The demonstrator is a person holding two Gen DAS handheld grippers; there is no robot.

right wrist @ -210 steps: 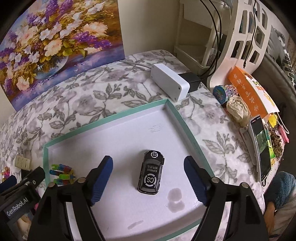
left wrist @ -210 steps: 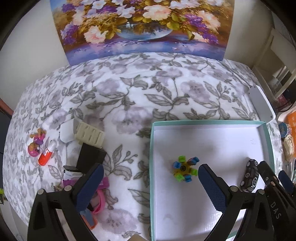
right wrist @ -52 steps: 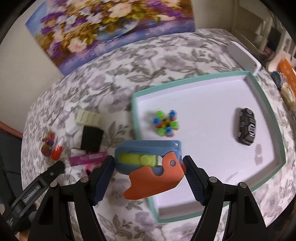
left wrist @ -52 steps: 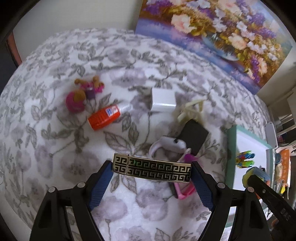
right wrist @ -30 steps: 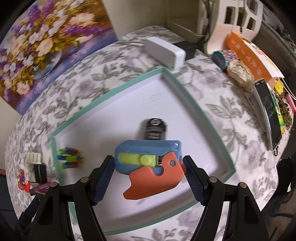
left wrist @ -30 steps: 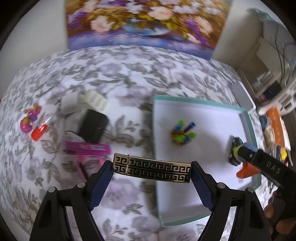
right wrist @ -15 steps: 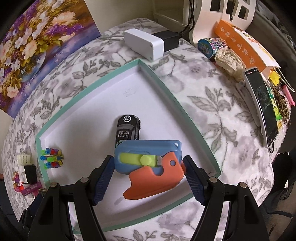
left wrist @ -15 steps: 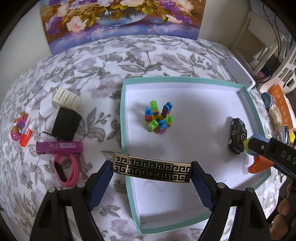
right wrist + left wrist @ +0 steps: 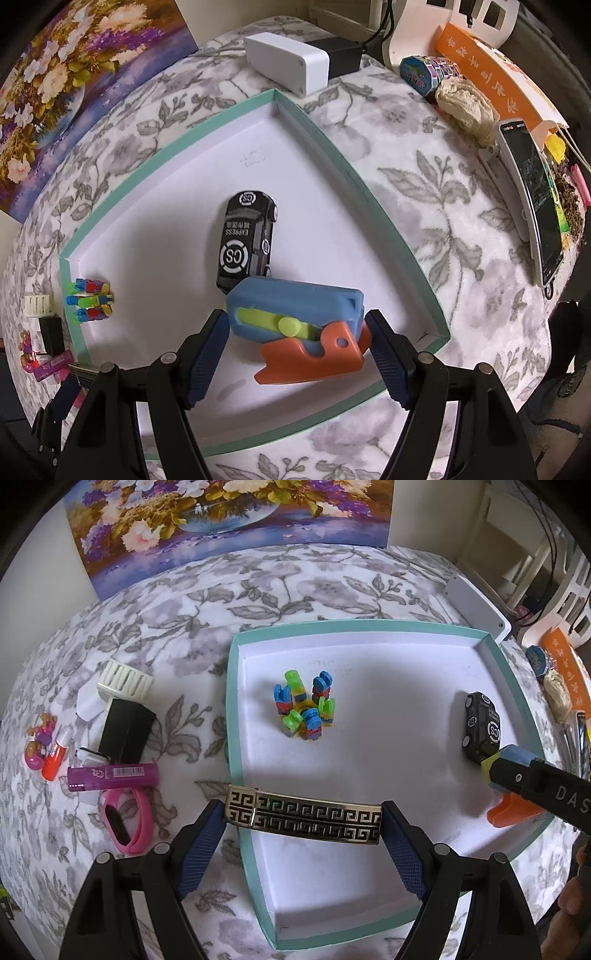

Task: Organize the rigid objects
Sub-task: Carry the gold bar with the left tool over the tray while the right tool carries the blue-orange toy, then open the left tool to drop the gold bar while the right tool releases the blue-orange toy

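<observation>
A grey floral cloth covers the tabletop (image 9: 184, 602). On its left part lie a cream ribbed block (image 9: 125, 679), a black box (image 9: 126, 729), a purple lighter (image 9: 112, 775), a pink wristband (image 9: 128, 820), an orange-capped tube (image 9: 55, 753) and a small pink figure (image 9: 38, 746), all close together. A teal-rimmed white tray (image 9: 233, 716) sits just right of them, with a white box (image 9: 286, 62), a black adapter (image 9: 341, 51) and a phone (image 9: 532, 199) beyond its far and right sides.

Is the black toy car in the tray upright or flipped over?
Upright. The black toy car lies inside the teal tray, its printed roof with the CS circles facing up and wheels at its sides.
</observation>
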